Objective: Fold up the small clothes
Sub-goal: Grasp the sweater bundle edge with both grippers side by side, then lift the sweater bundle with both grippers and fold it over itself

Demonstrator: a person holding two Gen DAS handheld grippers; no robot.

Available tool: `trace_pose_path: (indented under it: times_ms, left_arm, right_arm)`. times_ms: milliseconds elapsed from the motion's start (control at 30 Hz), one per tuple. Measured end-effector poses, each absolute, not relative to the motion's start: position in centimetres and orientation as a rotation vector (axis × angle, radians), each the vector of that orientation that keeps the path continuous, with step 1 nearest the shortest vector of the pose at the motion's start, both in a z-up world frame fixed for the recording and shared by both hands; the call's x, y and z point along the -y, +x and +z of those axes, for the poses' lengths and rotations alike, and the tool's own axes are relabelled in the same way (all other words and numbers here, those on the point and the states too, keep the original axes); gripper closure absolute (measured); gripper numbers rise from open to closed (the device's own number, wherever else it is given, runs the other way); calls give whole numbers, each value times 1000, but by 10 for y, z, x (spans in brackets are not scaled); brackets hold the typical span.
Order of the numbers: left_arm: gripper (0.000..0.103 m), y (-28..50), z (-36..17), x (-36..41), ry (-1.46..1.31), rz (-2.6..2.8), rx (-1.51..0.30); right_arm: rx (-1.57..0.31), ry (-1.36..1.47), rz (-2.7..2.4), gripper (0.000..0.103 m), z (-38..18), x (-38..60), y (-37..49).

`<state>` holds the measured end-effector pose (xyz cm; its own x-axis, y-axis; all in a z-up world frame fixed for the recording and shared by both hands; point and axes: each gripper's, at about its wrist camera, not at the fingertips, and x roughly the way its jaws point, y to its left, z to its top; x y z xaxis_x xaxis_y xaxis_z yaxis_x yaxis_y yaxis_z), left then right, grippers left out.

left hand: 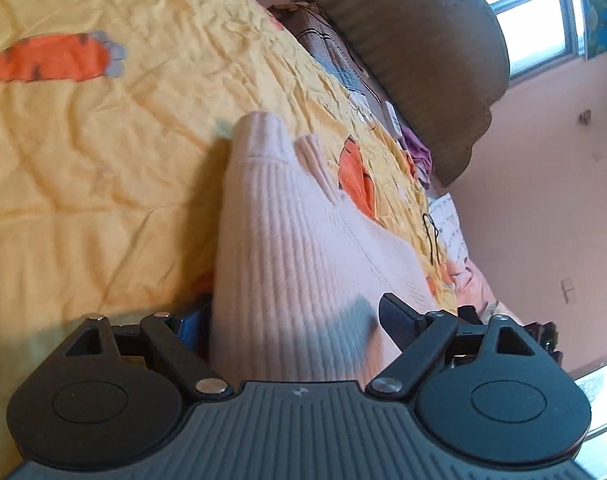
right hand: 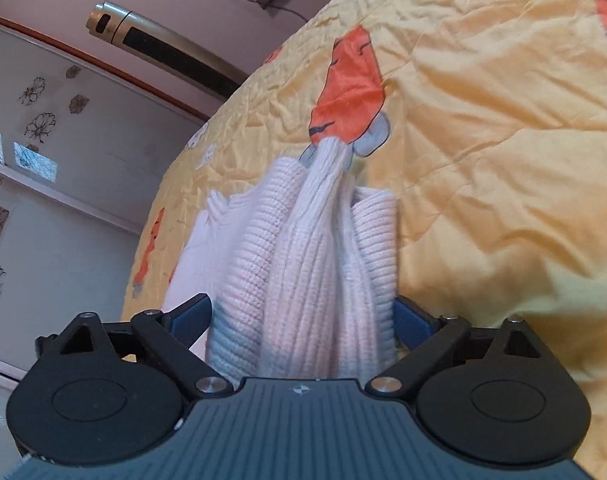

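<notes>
The pale pink ribbed sweater lies on my bed's yellow quilt, which is printed with orange carrots. In my left wrist view a cuffed end of the sweater points away from me, and a second ribbed cuff sits just beside it. The knit runs back between the fingers of my left claw, which stand wide apart; the pads do not press on it. In my right wrist view the sweater is bunched in folds and rises up between the fingers of my right claw, also spread wide and gripping nothing. Beyond the sweater's far tip there is an orange carrot print. A brown headboard cushion runs along the far edge of the quilt, and a window is beyond that.
</notes>
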<state>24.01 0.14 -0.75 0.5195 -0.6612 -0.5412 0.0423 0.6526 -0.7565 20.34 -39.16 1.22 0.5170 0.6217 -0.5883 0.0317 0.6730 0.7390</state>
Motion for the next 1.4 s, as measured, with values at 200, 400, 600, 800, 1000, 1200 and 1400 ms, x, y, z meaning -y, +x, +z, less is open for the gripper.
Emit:
trace_pose_path:
  times_ms: [200,400,600,800,1000,1200,1400]
  left_arm:
    - [59,253,13,15,-582,-447,-953]
    - [62,259,66,-8,-472,-453,-881]
    - [62,305,58,-55,-426,-272,-909]
    - [39,282,30,-83,-581,-252,-845]
    - [21,216,30,-95,-675,-327,-766]
    - [17,210,-2,-86,-770,-360,-827]
    - [46,211,34,-80,-626,-342,-860]
  right_arm:
    - [-918,583,434,32,17,357,206]
    - [-856,572,457,43,46,338,203]
    - [-825,721,526,44,51,302,252]
    - [-901,759,415,38,6,276,290]
    - [-873,753,460,20,30,304,245]
    - [-952,592,501,7,17,279,216]
    - [-908,509,491,31,27,262,198]
